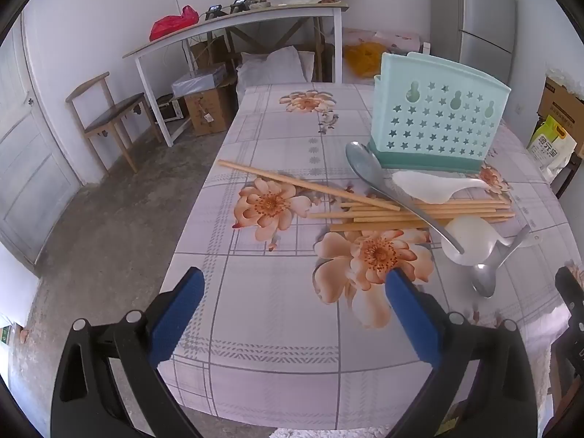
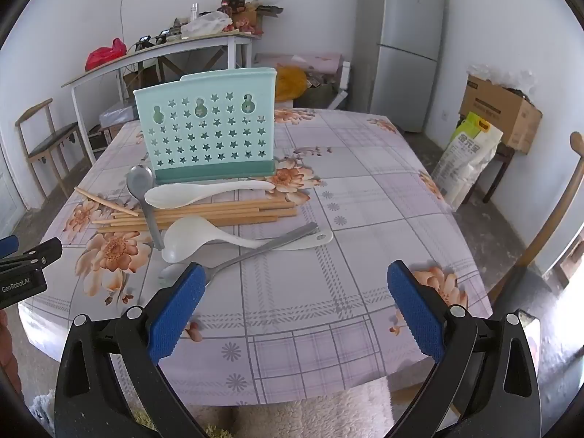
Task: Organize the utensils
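Observation:
A mint-green utensil holder (image 1: 436,115) (image 2: 206,131) with star holes stands upright on the table. In front of it lie a pile of wooden chopsticks (image 1: 412,211) (image 2: 204,213), two white plastic spoons (image 1: 434,187) (image 2: 193,193) (image 2: 197,237) and two metal spoons (image 1: 368,171) (image 2: 140,186) (image 2: 255,252). My left gripper (image 1: 295,310) is open and empty, over the table's near left part. My right gripper (image 2: 295,306) is open and empty, just in front of the utensils; its left finger covers part of the near metal spoon.
The table wears a floral plaid cloth (image 1: 277,328) (image 2: 365,200). A wooden chair (image 1: 106,116) and a cluttered white desk (image 1: 237,22) stand at the far left. A fridge (image 2: 405,43), cardboard box (image 2: 500,109) and sack (image 2: 467,157) are at the right.

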A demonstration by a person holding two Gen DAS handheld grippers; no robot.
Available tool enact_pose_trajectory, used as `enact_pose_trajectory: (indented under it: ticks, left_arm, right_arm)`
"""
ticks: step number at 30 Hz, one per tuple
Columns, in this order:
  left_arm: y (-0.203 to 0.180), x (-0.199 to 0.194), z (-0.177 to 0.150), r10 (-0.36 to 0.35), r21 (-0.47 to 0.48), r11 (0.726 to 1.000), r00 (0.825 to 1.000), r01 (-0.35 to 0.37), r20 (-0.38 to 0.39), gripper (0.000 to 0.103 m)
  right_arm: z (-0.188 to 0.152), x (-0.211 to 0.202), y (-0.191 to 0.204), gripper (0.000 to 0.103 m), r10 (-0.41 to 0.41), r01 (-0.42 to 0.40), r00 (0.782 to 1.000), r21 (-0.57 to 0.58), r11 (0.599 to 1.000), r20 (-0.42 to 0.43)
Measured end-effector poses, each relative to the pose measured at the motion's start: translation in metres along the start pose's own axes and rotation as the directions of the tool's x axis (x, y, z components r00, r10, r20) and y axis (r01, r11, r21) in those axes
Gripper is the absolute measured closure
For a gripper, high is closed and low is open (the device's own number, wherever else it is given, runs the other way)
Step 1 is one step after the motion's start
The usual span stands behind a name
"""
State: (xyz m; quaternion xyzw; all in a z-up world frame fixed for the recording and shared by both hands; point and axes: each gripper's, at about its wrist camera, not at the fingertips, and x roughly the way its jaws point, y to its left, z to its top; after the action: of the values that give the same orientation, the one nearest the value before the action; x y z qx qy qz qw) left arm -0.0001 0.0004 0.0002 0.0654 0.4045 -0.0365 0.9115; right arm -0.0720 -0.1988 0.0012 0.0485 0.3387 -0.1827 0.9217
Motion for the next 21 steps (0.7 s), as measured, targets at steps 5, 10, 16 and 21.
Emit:
enact_pose_trajectory:
  ticks: [5,10,16,21]
  left_arm:
    - [-0.0005,0.0001,-0.0002,0.000,0.001,1.000,1.000,0.000,0.000,0.006]
    - [0.0017,-0.0019,-0.0013,0.002,0.002,1.000,1.000,-0.002,0.002,0.006]
    - [0.0017,-0.0022,-0.0021,0.012,0.006,1.000,1.000,-0.012,-0.001,0.006]
    - [0.0030,-0.0079,0.0007,0.027,0.012,1.000,1.000,-0.027,-0.004,0.006]
  right_arm:
    - [-0.0003,-0.0004,0.0002,0.008,0.000,0.000,1.000,0.000,1.000,0.001]
    - [-0.0007,-0.0003,0.0003,0.008,0.001,-0.001,1.000,-0.001,1.000,0.001]
    - [-0.0015,-0.0008,-0.0004,0.008,0.001,-0.001,1.000,0.000,1.000,0.003]
    - [0.0007,0.0000,0.0027,0.008,0.003,-0.003,1.000,0.001,1.000,0.003]
